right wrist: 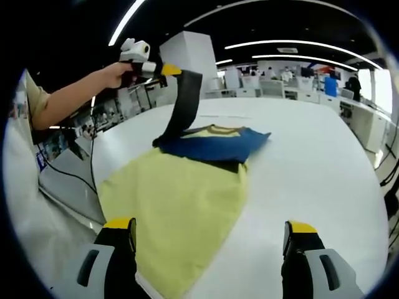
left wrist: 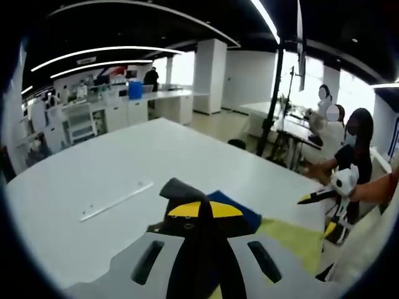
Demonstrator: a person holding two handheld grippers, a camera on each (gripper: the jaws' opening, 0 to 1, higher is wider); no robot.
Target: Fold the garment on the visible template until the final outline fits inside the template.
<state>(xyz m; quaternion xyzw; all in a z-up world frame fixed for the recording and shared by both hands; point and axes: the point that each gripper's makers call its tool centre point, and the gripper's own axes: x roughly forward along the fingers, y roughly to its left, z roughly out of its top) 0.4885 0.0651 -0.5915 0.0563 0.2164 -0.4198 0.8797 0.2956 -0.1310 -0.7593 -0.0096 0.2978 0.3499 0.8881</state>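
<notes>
A dark blue garment (right wrist: 218,146) with a yellow-trimmed neck lies on the far part of a pale yellow template sheet (right wrist: 181,205) on the white table (right wrist: 312,162). My left gripper (right wrist: 163,70), held up in a hand, is shut on a dark flap of the garment (right wrist: 184,99) and lifts it above the table. In the left gripper view that dark cloth (left wrist: 187,243) runs between the shut yellow tips of the left gripper (left wrist: 201,215); blue garment (left wrist: 240,208) and template (left wrist: 293,240) lie beyond. My right gripper (right wrist: 211,230) hovers open over the template's near end and appears as the right gripper (left wrist: 324,208).
A clear ruler-like strip (left wrist: 115,201) lies on the table (left wrist: 124,162) to the left. Table edges run close by the template, with a cable (right wrist: 68,174) hanging below. Seated people (left wrist: 352,146) and desks stand beyond the far edge.
</notes>
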